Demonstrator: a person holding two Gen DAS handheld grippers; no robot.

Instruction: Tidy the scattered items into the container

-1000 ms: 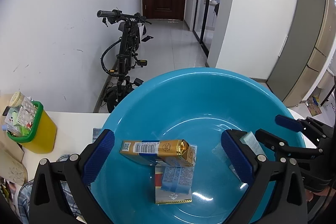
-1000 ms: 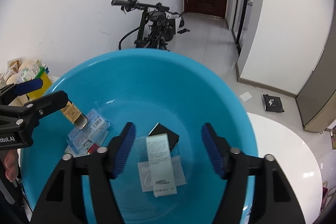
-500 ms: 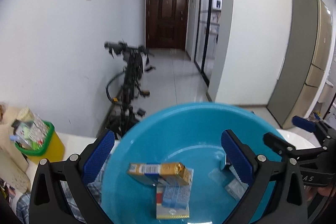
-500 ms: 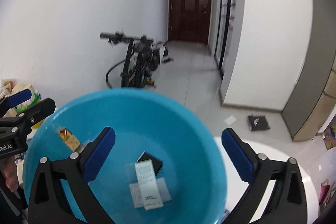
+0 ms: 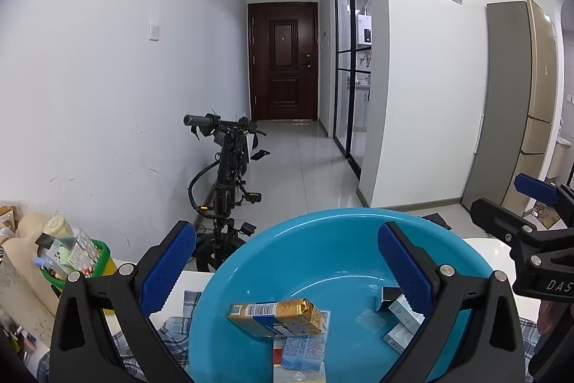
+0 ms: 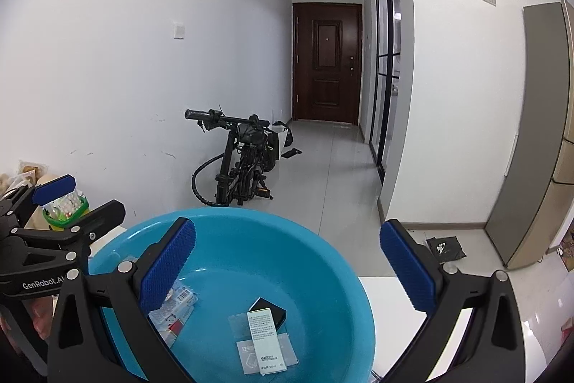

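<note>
Holding both grippers wide open w/ nothing between the pads: left gripper (image 5: 287, 275), right gripper (image 6: 287, 271), both above the blue basin (image 6: 323, 261). Inside it: gold carton (image 5: 276, 316) on a blue-white packet (image 5: 305, 349), white box (image 6: 265, 340) over a black box (image 6: 269, 309).

Both grippers have lifted and tilted up — the blue basin (image 5: 358, 239) now sits low beneath the jaws. The right gripper (image 6: 287, 270) has spread wide, leaving the white box (image 6: 267, 340) lying free below and between its fingers — the left gripper (image 5: 287, 270) gapes unchanged.
</note>
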